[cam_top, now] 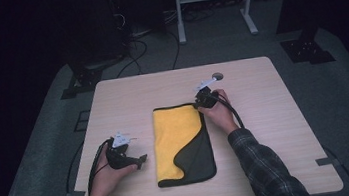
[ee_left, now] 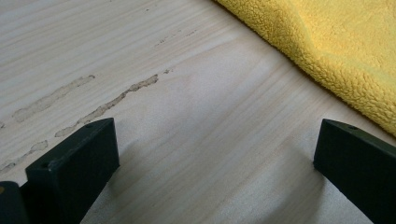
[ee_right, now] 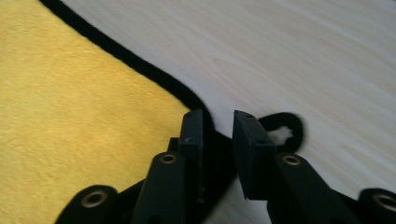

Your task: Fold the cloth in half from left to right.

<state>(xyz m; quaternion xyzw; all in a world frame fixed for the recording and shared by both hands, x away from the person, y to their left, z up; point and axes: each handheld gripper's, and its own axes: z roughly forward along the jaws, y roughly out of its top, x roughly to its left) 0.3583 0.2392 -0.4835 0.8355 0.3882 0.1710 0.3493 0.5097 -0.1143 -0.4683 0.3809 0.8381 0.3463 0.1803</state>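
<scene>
A yellow towel [cam_top: 180, 142] with a dark grey back and black hem lies folded lengthwise in the middle of the wooden table [cam_top: 260, 117]; its near right corner is flipped over, grey side up. My right gripper [cam_top: 203, 102] sits at the towel's far right corner. In the right gripper view its jaws [ee_right: 218, 135] stand a narrow gap apart over the black-hemmed corner of the towel [ee_right: 70, 116], beside a small hanging loop [ee_right: 282, 133]. My left gripper [cam_top: 141, 161] rests on the table left of the towel, open [ee_left: 215, 154], with bare wood between its jaws and the towel edge [ee_left: 336, 46] just beyond.
A round cable hole [cam_top: 217, 76] sits near the table's far edge, behind the right gripper. Beyond the table stand a white frame [cam_top: 213, 2] and dark stands with cables on the floor. Worn streaks [ee_left: 112, 100] mark the wood by the left gripper.
</scene>
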